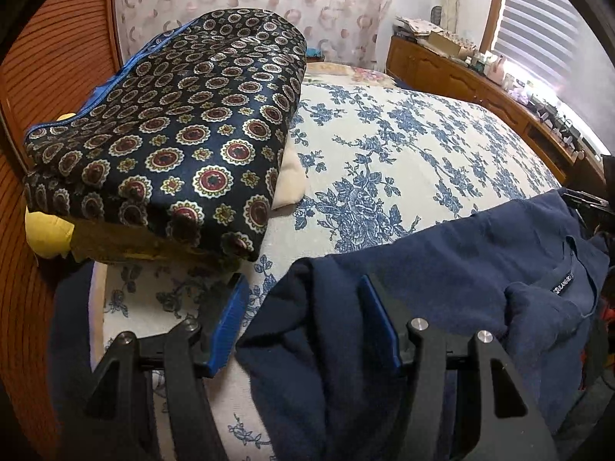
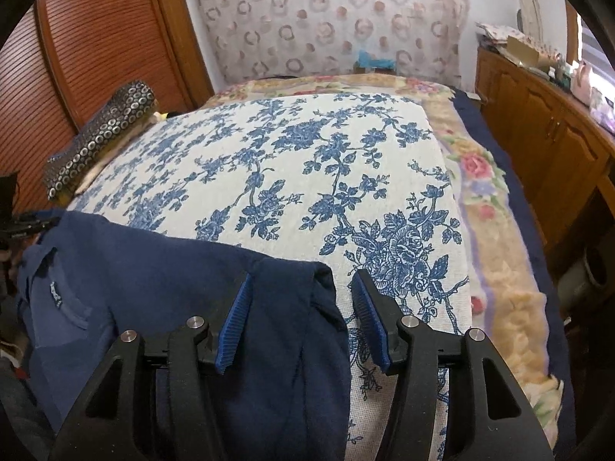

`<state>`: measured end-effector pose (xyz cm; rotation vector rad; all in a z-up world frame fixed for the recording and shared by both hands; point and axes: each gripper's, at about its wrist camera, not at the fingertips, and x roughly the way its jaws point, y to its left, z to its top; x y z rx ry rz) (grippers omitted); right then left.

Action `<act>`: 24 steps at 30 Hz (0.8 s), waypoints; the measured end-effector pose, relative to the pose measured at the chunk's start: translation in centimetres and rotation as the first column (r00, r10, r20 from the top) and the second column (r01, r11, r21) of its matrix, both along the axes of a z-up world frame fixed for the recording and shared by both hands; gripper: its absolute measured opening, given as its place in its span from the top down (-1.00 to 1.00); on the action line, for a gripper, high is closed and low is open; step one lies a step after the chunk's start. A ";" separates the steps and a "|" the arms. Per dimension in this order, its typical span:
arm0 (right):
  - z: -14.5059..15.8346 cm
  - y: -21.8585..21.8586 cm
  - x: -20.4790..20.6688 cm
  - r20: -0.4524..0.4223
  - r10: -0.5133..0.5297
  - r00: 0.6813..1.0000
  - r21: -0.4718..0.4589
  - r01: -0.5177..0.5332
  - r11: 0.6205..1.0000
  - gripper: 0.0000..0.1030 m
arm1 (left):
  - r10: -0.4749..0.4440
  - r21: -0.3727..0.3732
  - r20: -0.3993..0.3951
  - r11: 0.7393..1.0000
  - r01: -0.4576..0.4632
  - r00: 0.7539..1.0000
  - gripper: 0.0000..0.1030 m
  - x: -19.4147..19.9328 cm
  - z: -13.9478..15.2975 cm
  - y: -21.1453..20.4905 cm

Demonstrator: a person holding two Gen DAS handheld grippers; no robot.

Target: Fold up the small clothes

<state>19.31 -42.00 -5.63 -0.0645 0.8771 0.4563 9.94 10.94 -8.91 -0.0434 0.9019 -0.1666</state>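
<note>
Navy blue cotton garment [image 1: 442,280] lay crumpled at near edge of bed w/ white-and-blue floral cover [image 1: 403,146], label side up. Left gripper [image 1: 303,319] stood about half open, blue pads either side of a fabric fold, not pressing. Right gripper [image 2: 303,319] also roughly half open over garment's other corner [image 2: 292,288], fabric between jaws, unclamped. Folded dark medallion-print cloth [image 1: 173,123] sat on a stack at bed's left.

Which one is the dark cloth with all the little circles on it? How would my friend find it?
Start at the bed with the blue-flowered cover. At its edge by the reddish slatted wooden door lies a folded stack, and the patterned cloth is on top. It is shiny black with red-and-cream circles, unlike the plain navy garment.
</note>
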 end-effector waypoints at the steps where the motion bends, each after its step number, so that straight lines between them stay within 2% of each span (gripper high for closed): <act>1: 0.0 0.0 0.0 0.001 0.000 1.000 -0.001 0.000 1.000 -0.07 | 0.000 0.003 0.006 1.000 0.000 1.000 -0.17 -0.1 0.0 -0.1; 17: -0.1 0.6 -0.2 0.016 0.003 1.000 -0.048 -0.002 0.999 -0.07 | -0.002 0.032 0.023 0.999 0.001 1.000 -0.23 0.0 -0.3 -0.7; 18: -0.1 0.7 -0.2 0.018 0.004 1.000 -0.056 -0.003 0.998 -0.07 | -0.005 0.032 0.023 0.999 0.004 1.000 -0.15 -0.1 -0.2 -0.8; 19: -0.1 0.8 -0.3 0.020 0.006 1.000 -0.063 -0.005 0.998 -0.07 | -0.020 0.024 0.024 1.000 0.019 1.000 0.08 -0.1 -0.1 -0.8; 21: -0.1 0.9 -0.2 0.018 0.015 1.000 -0.068 -0.014 0.998 -0.06 | -0.039 -0.006 0.017 0.999 0.039 0.999 0.33 -0.1 0.0 -1.0; 24: 0.0 1.5 -0.6 0.019 0.045 0.999 -0.077 -0.043 0.996 0.23 | -0.056 -0.006 0.017 0.998 0.057 0.998 0.62 -0.3 0.3 -1.5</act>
